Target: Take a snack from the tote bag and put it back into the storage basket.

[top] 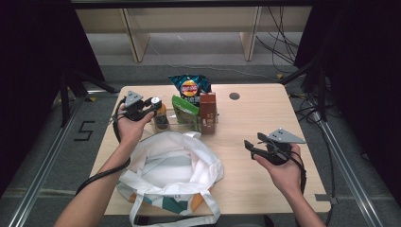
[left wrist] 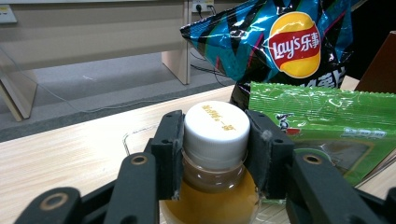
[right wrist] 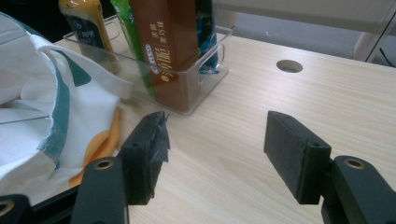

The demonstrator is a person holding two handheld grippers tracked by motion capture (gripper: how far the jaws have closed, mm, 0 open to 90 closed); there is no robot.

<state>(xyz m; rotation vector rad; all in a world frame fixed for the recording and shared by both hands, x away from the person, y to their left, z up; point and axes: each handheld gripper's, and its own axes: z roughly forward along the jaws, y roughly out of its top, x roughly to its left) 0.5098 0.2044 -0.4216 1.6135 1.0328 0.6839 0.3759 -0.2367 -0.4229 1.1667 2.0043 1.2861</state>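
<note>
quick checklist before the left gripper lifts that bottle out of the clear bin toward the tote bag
1. Left gripper closed on the white-capped bottle of amber drink: ok, a pad sits against each side of the cap.
2. Grip depth: cannot tell; the pads hold the cap and neck, not the body.
3. Neighbours in the clear plastic bin: not ok, the green snack packet leans close beside the bottle.
4. White cloth tote bag with teal and orange print mouth open: ok.
5. Right gripper clear of the path: ok, open over bare table.
</note>
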